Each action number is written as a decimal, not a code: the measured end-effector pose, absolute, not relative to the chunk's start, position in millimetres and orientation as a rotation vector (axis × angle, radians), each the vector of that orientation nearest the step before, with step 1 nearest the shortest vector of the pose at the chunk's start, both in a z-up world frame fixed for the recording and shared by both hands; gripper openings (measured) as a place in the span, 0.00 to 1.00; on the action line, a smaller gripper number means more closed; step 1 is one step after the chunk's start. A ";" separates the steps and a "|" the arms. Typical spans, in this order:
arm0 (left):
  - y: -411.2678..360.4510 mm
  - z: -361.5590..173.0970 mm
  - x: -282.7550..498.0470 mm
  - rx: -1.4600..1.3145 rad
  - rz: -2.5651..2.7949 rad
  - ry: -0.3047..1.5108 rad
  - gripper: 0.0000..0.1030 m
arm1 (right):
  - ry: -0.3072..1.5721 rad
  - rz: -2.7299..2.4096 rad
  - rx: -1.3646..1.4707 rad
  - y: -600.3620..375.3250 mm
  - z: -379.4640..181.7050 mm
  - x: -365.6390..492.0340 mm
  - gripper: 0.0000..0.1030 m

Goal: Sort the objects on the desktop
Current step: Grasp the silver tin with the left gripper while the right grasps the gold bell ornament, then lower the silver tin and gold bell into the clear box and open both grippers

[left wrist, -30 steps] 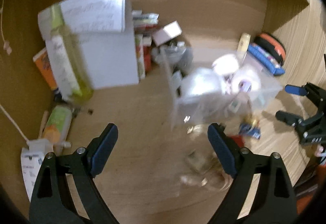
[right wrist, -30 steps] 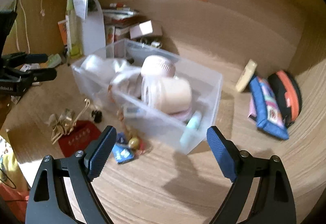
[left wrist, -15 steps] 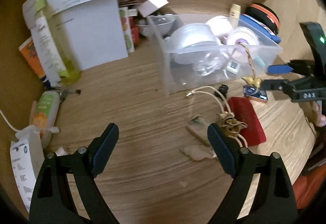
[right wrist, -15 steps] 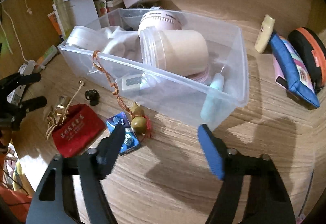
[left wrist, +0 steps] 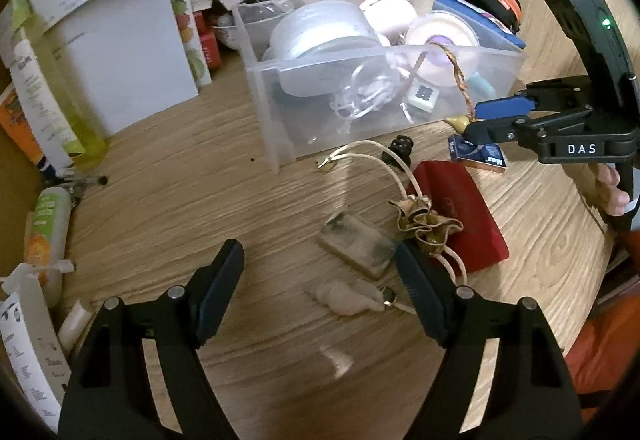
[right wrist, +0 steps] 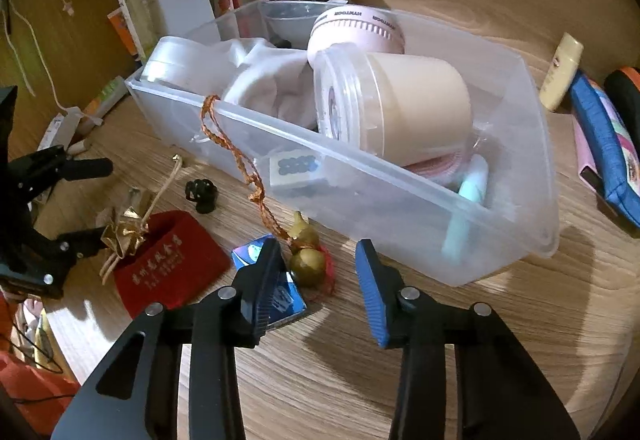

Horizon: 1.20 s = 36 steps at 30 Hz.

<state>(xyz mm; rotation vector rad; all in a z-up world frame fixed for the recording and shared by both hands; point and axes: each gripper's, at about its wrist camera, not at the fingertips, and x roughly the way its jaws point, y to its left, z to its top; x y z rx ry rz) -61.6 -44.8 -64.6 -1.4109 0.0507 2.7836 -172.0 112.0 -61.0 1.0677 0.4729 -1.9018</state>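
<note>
Right gripper (right wrist: 320, 276) hovers low with its jaws parted around the brass gourd charm (right wrist: 307, 260), not gripping it; the charm's braided cord (right wrist: 236, 155) hooks over the rim of the clear plastic bin (right wrist: 536, 143) mid-desk. "DAS" is printed on that gripper's body in the left view. Left gripper (left wrist: 320, 280) spread wide above a glassy rectangular tile (left wrist: 356, 246) and gold ribbon (left wrist: 424, 224). The red velvet pouch (right wrist: 168, 260) carries gold characters, too small to read. A blue packet (left wrist: 478, 155) reads "Max", partly hidden.
</note>
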 end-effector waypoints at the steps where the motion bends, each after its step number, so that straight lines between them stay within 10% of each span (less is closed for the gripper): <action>1: -43.4 -65.2 -63.7 -1.410 2.778 0.056 0.77 | 0.470 -1.900 1.073 111.5 -60.8 -172.1 0.35; 10: -34.0 -67.5 -72.6 -1.382 2.768 0.072 0.42 | 0.492 -1.881 1.030 106.4 -60.3 -161.1 0.17; 36: -43.2 18.2 -82.4 -1.003 2.967 -0.113 0.42 | 0.397 -1.992 0.806 153.1 10.8 -154.1 0.17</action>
